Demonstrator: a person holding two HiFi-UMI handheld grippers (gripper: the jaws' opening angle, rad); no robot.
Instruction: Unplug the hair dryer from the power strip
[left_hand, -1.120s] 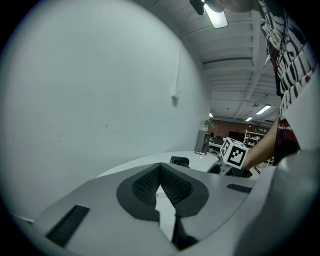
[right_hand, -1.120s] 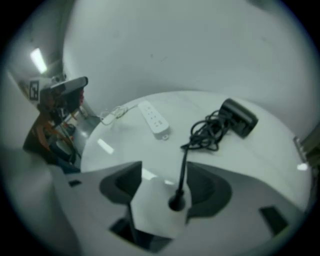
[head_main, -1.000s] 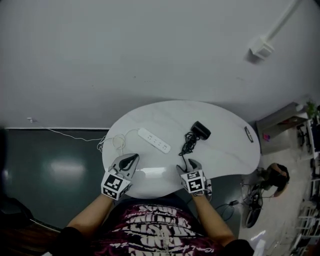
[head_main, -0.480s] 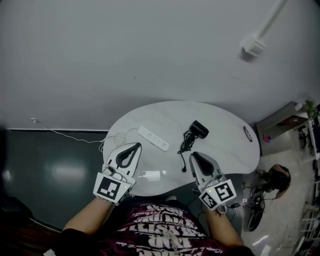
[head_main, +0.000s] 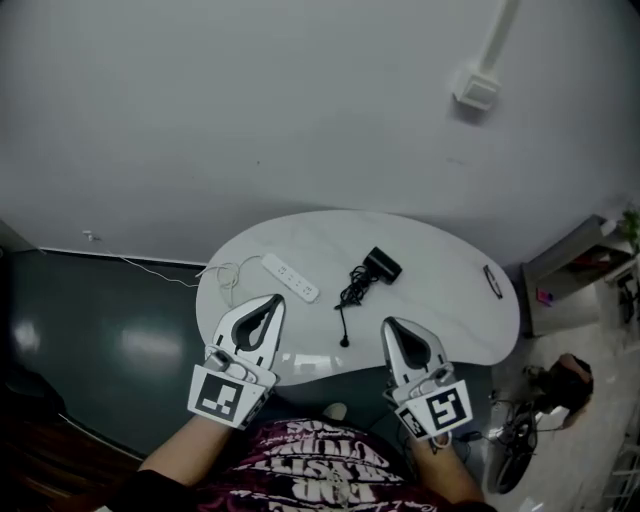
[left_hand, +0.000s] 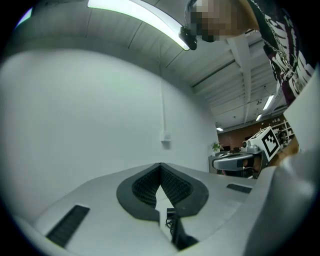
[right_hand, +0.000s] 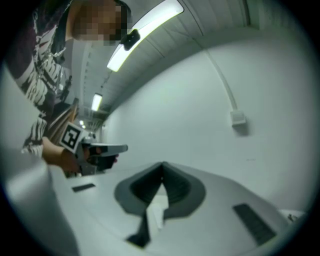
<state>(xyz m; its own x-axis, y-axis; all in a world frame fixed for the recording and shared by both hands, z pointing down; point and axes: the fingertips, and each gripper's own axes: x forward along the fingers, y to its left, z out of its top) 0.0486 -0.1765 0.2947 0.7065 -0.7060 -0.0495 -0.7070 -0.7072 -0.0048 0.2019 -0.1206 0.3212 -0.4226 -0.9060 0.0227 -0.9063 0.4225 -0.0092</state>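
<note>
A plain grey wall (head_main: 300, 120) stands behind a white rounded table (head_main: 440, 300). The floor beside the table is dark. The white power strip (head_main: 290, 278) lies on the table. The black hair dryer (head_main: 381, 264) lies to the right of the power strip, apart from it. Its black cord (head_main: 352, 290) runs from the dryer toward the person. The plug (head_main: 343, 342) at the cord's end rests on bare table, right of the power strip and nearer the person, not touching it. So the plug looks to be out already.

The left tool (head_main: 270, 303) is on the person's side of the power strip and seems to be held up above the table. Its jaws are pressed together on nothing. The right tool (head_main: 392, 328) is farther right of the power strip, past the plug. Its jaws have just closed, and nothing is between them.

The plug lies near the table's edge on the person's side. If a tool comes down and bumps the cord, the plug may slip off the edge and tug the hair dryer along. The thin white wire (head_main: 228, 275) lies in loops just left of the power strip. The left tool could catch it and drag the strip.
</note>
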